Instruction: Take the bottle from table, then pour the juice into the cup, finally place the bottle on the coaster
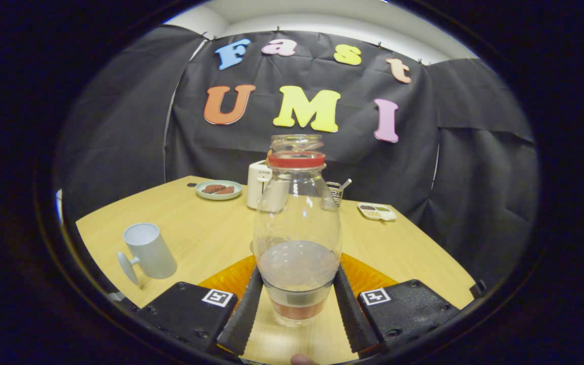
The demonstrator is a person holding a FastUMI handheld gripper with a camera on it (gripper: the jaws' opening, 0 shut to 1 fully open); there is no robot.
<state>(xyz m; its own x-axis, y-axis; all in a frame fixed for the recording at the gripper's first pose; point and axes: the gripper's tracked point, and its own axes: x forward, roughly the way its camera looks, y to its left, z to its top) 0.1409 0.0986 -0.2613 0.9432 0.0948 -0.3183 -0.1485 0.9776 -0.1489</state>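
A pale wooden surface (195, 223) is seen against a wall of black cloth, with a plate (218, 189), a white appliance (260, 191), a small wire basket (336, 191) and a divided tray (377, 211) ranged along its far side. The clear bottle (297, 228), capped with a red ring at its neck, is held upright between the jaws of the gripper (297, 309), which are clamped against its lower body on both sides. An orange coaster (368, 276) lies directly under and behind the bottle's base (whether the base is touching it or raised just above it cannot be told). Very little liquid is visible in the bottle, only a reddish band at the bottom. The grey cup (149, 251) stands well apart, to the left of the jaws, with its handle turned toward the near edge. The placing step is judged to be in hand: the bottle needs to be settled squarely on the coaster and the jaws then spread to release it.
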